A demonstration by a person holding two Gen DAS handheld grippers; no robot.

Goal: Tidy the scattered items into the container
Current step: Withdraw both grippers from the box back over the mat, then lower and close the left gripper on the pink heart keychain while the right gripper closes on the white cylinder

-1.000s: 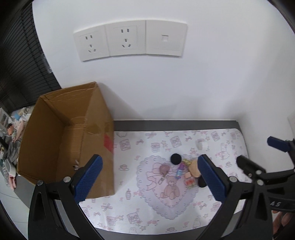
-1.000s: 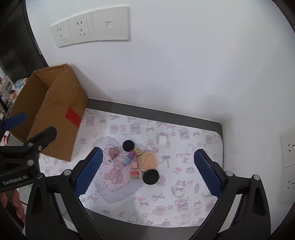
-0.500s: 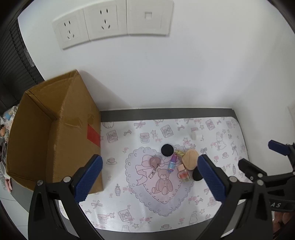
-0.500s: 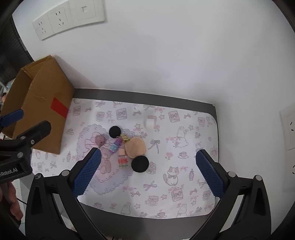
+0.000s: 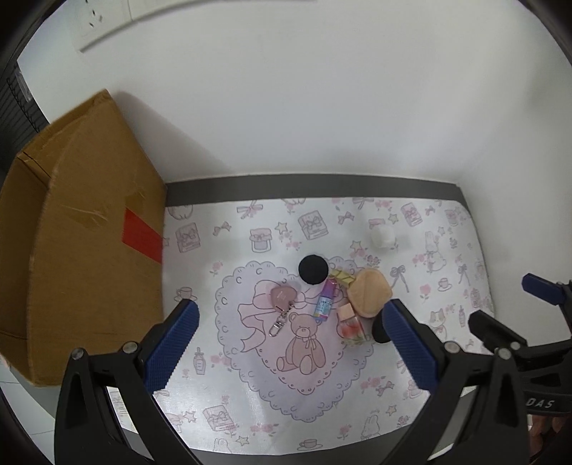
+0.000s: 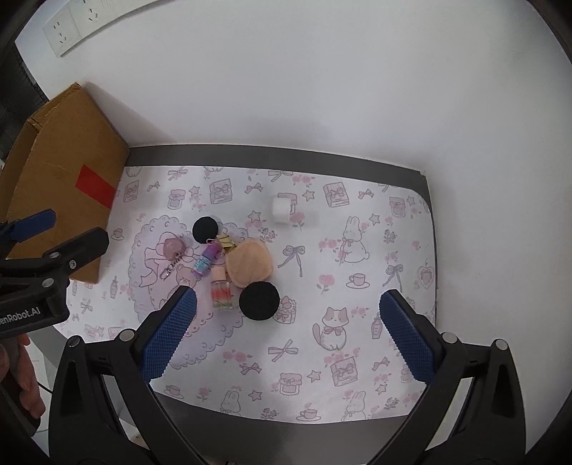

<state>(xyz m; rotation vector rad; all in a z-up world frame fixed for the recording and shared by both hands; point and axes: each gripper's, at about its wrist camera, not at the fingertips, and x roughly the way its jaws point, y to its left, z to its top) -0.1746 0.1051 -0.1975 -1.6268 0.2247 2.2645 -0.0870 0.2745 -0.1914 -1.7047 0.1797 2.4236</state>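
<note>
Bright, even indoor light in both views, soft and diffuse. Box (image 5: 82, 229) casts a soft shadow on the wall (image 5: 321, 89) toward the mat's back left corner. Small items throw faint, short shadows on the mat (image 6: 357, 304). No hard glare, only a mild sheen on the mat. Strong fisheye bending; black vignette at all corners. Sockets (image 6: 68, 25) warp at the rim. Slight softness overall; the box edge looks smeared in the left view.

White lettering "enRobot.AI", its start cut off by the frame edge, on the black plastic body of the left gripper (image 6: 26, 229), seen from the right wrist. White letters "DAS", possibly partial, on the black plastic body of the right gripper (image 5: 507, 304), seen from the left wrist. Print on the small purple-capped bottle (image 6: 204, 263) is too small to read.
</note>
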